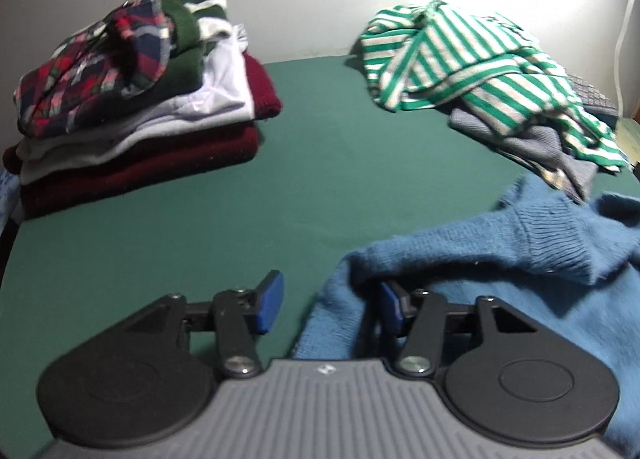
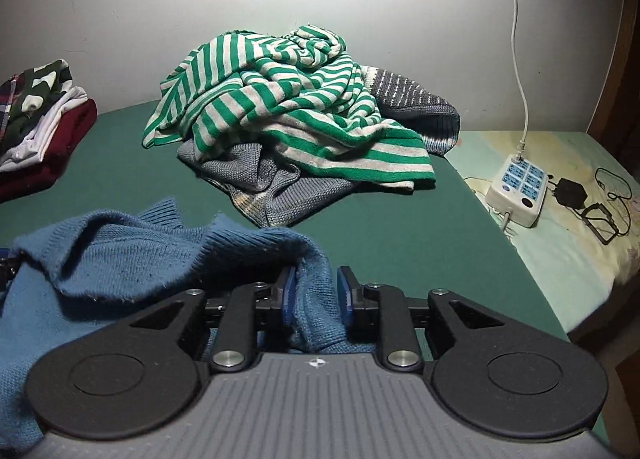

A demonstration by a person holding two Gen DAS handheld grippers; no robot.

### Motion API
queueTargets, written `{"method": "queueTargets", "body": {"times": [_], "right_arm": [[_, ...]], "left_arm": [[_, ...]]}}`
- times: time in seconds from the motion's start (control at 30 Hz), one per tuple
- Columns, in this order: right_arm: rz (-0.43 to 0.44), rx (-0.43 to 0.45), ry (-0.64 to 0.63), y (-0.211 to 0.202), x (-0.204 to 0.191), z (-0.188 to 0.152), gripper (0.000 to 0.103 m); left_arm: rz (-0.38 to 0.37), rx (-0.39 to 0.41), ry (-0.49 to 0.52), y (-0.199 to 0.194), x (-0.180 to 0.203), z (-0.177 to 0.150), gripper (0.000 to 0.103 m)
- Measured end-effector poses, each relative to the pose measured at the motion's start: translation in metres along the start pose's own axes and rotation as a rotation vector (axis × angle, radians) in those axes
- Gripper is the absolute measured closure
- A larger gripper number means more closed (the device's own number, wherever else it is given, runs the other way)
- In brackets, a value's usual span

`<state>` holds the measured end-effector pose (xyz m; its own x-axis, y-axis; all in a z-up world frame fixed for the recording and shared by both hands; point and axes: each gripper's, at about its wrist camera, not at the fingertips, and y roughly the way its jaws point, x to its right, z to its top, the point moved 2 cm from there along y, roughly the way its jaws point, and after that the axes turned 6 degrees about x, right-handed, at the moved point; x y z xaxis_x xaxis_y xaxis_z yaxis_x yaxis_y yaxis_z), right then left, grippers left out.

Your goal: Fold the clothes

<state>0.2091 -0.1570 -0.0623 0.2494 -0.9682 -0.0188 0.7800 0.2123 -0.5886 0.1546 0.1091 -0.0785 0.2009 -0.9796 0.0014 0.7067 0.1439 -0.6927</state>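
Observation:
A blue knit sweater [image 1: 500, 259] lies rumpled on the green surface [image 1: 280, 187] at the near right of the left wrist view. My left gripper [image 1: 331, 305] is open, its fingers wide apart. The sweater's left edge hangs between them and drapes over the right fingertip [image 1: 390, 309]. In the right wrist view the same sweater [image 2: 120, 255] spreads to the near left. My right gripper [image 2: 316, 295] is shut on a bunched fold at its right edge, with cloth filling the gap between the blue pads.
A stack of folded clothes [image 1: 132, 111] sits far left, plaid shirt on top, also seen as a stack [image 2: 40, 131]. An unfolded green-striped garment [image 2: 288, 111] lies on grey knitwear [image 2: 260, 183] at the back. A power strip [image 2: 518, 189], cable and black adapter [image 2: 572, 191] lie right, off the green surface.

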Motion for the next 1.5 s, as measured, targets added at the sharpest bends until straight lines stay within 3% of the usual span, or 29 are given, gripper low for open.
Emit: {"method": "queueTargets", "body": {"times": [0.13, 0.2, 0.43, 0.57, 0.63, 0.8, 0.97, 1.03, 1.07, 1.13, 1.17, 1.2, 1.23, 1.4, 1.43, 1.5], "right_arm": [[0.053, -0.012, 0.056, -0.036, 0.02, 0.006, 0.048], [0.081, -0.038, 0.074, -0.057, 0.027, 0.001, 0.046], [0.118, -0.208, 0.036, -0.122, 0.026, -0.052, 0.037], [0.182, -0.303, 0.114, -0.131, 0.028, -0.074, 0.036], [0.195, -0.331, 0.149, -0.131, 0.025, -0.082, 0.035], [0.244, -0.358, 0.213, -0.13, 0.018, -0.092, 0.039], [0.357, -0.328, 0.203, -0.146, 0.008, -0.088, 0.038], [0.39, -0.331, 0.179, -0.149, 0.001, -0.089, 0.034], [0.384, -0.328, 0.163, -0.148, -0.003, -0.091, 0.035], [0.369, -0.301, 0.131, -0.145, -0.01, -0.096, 0.047], [0.358, -0.305, 0.128, -0.142, -0.011, -0.098, 0.072], [0.347, -0.309, 0.127, -0.14, -0.011, -0.1, 0.087], [0.338, -0.311, 0.139, -0.138, -0.008, -0.101, 0.091], [0.296, -0.178, 0.105, -0.162, 0.009, -0.084, 0.095], [0.276, -0.154, 0.085, -0.168, 0.014, -0.079, 0.095], [0.239, -0.124, 0.049, -0.177, 0.024, -0.069, 0.096]], "left_arm": [[-0.039, 0.037, -0.01, -0.018, -0.008, 0.001, 0.045], [-0.054, 0.062, 0.005, -0.034, -0.01, -0.004, 0.035], [-0.12, 0.063, 0.069, -0.106, -0.011, -0.05, 0.03], [-0.174, 0.058, 0.124, -0.15, -0.005, -0.079, 0.015], [-0.191, 0.042, 0.146, -0.15, 0.006, -0.088, 0.014], [-0.23, 0.003, 0.199, -0.148, 0.034, -0.11, 0.023], [-0.155, 0.017, 0.238, -0.133, 0.05, -0.114, 0.053], [-0.138, 0.025, 0.24, -0.133, 0.049, -0.114, 0.054], [-0.129, 0.03, 0.242, -0.133, 0.049, -0.114, 0.055], [-0.11, 0.039, 0.245, -0.133, 0.048, -0.114, 0.059], [-0.092, 0.047, 0.249, -0.135, 0.047, -0.115, 0.062], [-0.074, 0.055, 0.253, -0.137, 0.046, -0.115, 0.066], [-0.052, 0.063, 0.256, -0.139, 0.044, -0.114, 0.073], [-0.001, 0.103, 0.231, -0.154, 0.028, -0.105, 0.085], [0.02, 0.119, 0.232, -0.158, 0.025, -0.102, 0.094], [0.042, 0.152, 0.228, -0.169, 0.018, -0.093, 0.094]]}}
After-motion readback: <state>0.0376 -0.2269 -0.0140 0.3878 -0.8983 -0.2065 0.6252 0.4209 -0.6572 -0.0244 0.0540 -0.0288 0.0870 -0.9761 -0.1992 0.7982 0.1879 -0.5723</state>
